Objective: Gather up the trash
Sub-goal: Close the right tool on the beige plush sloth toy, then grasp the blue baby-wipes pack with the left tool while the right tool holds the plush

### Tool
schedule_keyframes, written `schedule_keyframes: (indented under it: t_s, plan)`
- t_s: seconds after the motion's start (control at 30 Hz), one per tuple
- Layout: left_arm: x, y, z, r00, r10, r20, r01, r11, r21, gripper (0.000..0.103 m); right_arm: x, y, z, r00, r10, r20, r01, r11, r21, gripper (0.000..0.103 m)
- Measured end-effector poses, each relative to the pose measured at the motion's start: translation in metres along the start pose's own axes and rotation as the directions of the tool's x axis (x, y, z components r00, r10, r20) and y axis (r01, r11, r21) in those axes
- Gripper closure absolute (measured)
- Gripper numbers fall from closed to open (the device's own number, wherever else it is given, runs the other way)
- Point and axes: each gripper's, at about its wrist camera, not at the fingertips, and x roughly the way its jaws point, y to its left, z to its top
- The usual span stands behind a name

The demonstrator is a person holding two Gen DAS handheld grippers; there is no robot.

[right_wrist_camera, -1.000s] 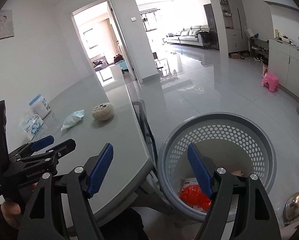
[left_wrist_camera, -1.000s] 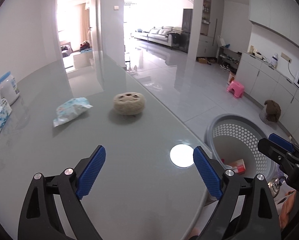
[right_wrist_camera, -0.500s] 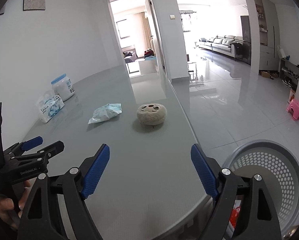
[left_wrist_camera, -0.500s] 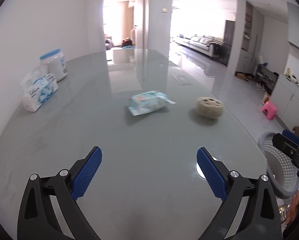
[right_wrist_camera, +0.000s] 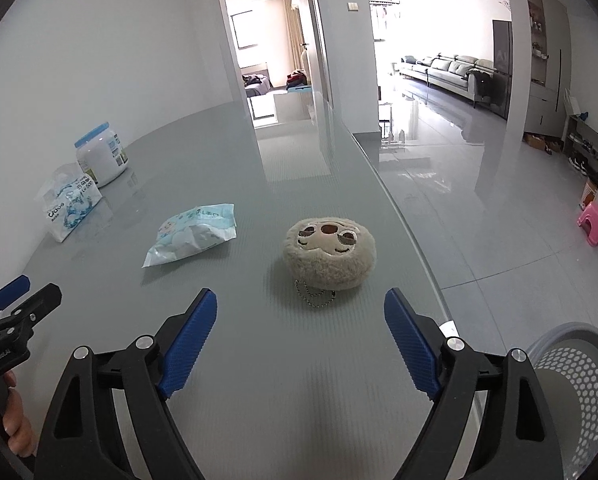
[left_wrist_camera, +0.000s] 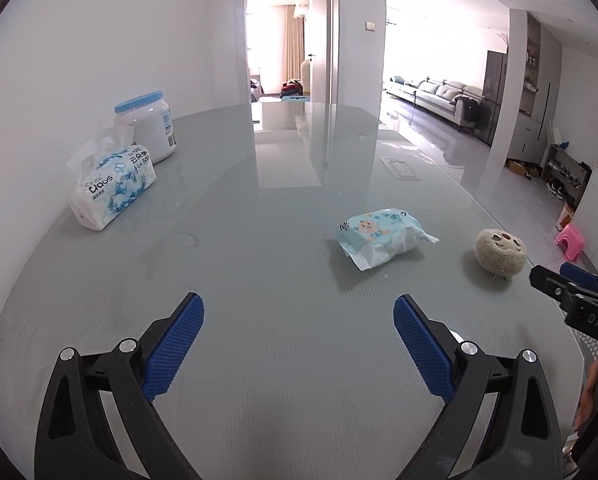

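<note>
Trash on the grey table (left_wrist_camera: 259, 360) amounts to one crinkled wipes packet (left_wrist_camera: 381, 237), a soft, flattened pale blue and white plastic pouch with a cartoon print, lying flat near the table's right side, well apart from both grippers. The table itself is the largest thing in view: a broad slab with a rounded edge and a glossy, finely ribbed top that mirrors the doorway. Off its right edge on the tiled floor stands a round grey plastic basket (right_wrist_camera: 571, 392) whose wall is pierced with a honeycomb of holes. At the far left of the table sits a squat white plastic jar (left_wrist_camera: 149, 128) with a light blue lid, and touching or just in front of it a soft pack of tissues (left_wrist_camera: 113, 186) with a sheet sticking up from the top. Right of the wipes packet rests a round, fuzzy beige plush keychain (right_wrist_camera: 330, 254) with a stitched face and a small ball chain trailing toward the camera. The left gripper (left_wrist_camera: 299, 344) hovers over bare tabletop, its blue ridged pads spread wide with nothing between them. The right gripper (right_wrist_camera: 301, 338) stands just short of the plush; its jaws have just been widening and hold nothing.
</note>
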Motion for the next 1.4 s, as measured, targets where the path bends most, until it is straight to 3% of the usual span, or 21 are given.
schedule_keyframes:
  t_s: [0.47, 0.77, 0.83, 0.87, 0.9, 1.13, 1.4]
  plan:
    - [0.033, -0.017, 0.012, 0.998, -0.049, -0.029, 0.049, 0.999, 0.01, 0.009, 0.073, -0.007, 0.026, 0.989, -0.092, -0.116, 0.099, 0.994, 0.054, 0.021]
    - [0.048, -0.021, 0.02, 0.996, -0.078, -0.047, 0.08, 0.996, 0.039, 0.009, 0.089, -0.005, 0.029, 0.989, -0.1, -0.112, 0.107, 0.993, 0.056, 0.022]
    - [0.051, -0.022, 0.021, 0.995, -0.085, -0.051, 0.088, 0.995, 0.051, 0.009, 0.087, -0.004, 0.029, 0.991, -0.096, -0.097, 0.102, 0.993, 0.053, 0.028]
    - [0.052, -0.023, 0.022, 0.995, -0.085, -0.052, 0.088, 0.994, 0.058, 0.009, 0.086, -0.003, 0.03, 0.991, -0.094, -0.092, 0.099, 0.994, 0.049, 0.038]
    - [0.053, -0.025, 0.022, 0.995, -0.086, -0.052, 0.09, 0.994, 0.066, 0.009, 0.087, 0.0, 0.031, 0.992, -0.088, -0.092, 0.093, 0.995, 0.046, 0.04]
    - [0.069, -0.029, 0.029, 0.985, -0.156, -0.071, 0.165, 0.978, 0.13, 0.008, 0.063, -0.004, 0.027, 0.998, -0.012, -0.064, 0.016, 0.998, 0.066, 0.042]
    - [0.108, -0.04, 0.04, 0.969, -0.212, -0.125, 0.232, 0.957, 0.176, 0.007, 0.004, -0.008, -0.01, 0.998, 0.054, -0.029, -0.051, 0.993, 0.106, 0.042]
